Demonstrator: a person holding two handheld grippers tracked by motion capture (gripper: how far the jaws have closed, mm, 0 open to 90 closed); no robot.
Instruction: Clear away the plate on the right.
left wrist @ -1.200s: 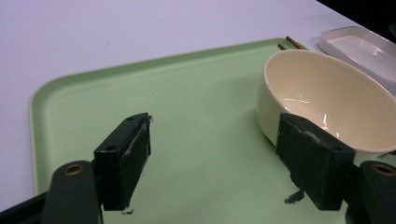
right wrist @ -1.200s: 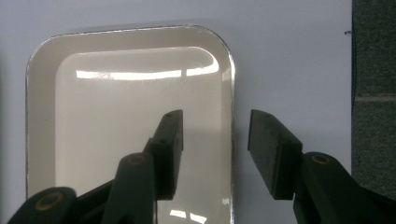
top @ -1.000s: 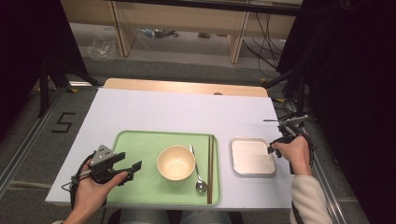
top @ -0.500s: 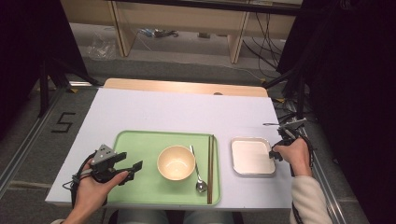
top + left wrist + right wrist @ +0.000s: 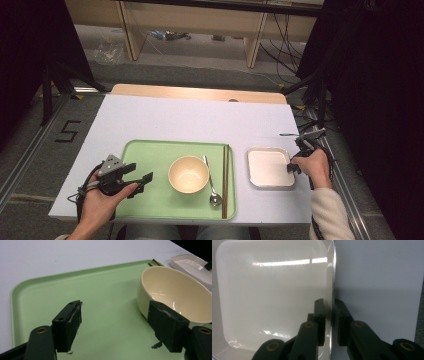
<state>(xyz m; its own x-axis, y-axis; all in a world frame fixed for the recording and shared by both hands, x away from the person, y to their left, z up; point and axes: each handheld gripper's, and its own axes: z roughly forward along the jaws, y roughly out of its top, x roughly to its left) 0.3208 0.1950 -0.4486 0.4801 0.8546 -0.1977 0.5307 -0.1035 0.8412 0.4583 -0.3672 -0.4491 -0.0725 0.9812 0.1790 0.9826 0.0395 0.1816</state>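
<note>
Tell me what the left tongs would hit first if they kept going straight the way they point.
Most likely the cream bowl on the green tray. The open left tongs hover over bare tray, with the bowl's side just beyond the right-hand jaw; depth is hard to judge.

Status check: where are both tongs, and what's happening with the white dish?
Right tongs just closed on the white dish rim, one jaw inside, one outside. Left tongs open, empty, over the green tray beside the bowl. Nothing blocking the dish.

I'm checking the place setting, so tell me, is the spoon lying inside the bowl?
No, the spoon lies on the green tray just right of the bowl, beside the chopsticks.
</note>
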